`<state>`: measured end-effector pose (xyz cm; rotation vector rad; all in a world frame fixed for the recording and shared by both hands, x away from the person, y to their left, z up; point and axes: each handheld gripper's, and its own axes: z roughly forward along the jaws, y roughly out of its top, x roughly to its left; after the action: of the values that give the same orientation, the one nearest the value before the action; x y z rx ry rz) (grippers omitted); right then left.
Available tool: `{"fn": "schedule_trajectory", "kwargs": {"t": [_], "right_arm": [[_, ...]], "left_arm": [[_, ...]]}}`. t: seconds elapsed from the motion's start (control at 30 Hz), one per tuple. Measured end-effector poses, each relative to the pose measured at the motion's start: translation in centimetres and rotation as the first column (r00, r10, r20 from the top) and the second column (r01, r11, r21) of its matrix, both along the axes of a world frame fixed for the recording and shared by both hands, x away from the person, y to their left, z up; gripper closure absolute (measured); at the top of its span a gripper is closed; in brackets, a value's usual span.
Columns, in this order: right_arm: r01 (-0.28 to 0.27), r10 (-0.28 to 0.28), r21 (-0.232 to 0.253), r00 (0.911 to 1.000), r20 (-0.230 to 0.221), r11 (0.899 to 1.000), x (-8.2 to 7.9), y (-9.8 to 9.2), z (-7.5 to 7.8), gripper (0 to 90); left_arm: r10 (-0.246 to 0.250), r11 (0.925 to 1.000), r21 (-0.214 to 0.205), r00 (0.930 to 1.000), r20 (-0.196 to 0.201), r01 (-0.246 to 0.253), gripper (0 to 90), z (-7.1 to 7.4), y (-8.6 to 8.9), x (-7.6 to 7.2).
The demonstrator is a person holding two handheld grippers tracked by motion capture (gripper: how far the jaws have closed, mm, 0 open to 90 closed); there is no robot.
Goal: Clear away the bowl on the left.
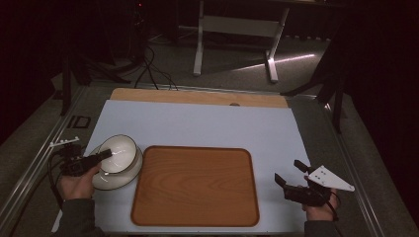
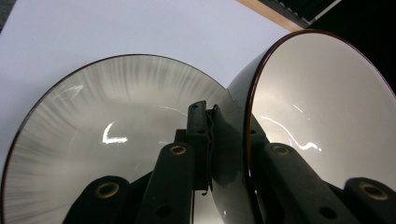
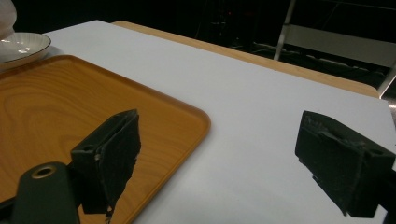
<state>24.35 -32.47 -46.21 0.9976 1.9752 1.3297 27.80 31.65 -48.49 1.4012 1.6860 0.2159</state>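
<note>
Left gripper is clamped on the rim of the bowl, which is held tilted over the plate left of the wooden tray. Right gripper is held open beside the tray, nothing gripped.

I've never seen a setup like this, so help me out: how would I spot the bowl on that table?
Start at the big wooden tray in the middle of the pale table. Just off its left edge lies a white plate, and the bowl sits tilted over it, its rim pinched by the left tool. Unlike the flat plate, it is deep, with a dark outside and a thin dark rim.
</note>
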Motion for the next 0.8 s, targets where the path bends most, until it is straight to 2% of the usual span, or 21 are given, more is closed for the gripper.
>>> {"fn": "schedule_trajectory", "kwargs": {"t": [0.8], "right_arm": [[0.002,-0.002,0.002,1.0,0.006,1.0,-0.1,-0.1,0.0,13.9]], "left_arm": [[-0.051,0.9983,0.03,0.9986,0.014,0.051,81.0,0.6,-2.1,0.3]]}}
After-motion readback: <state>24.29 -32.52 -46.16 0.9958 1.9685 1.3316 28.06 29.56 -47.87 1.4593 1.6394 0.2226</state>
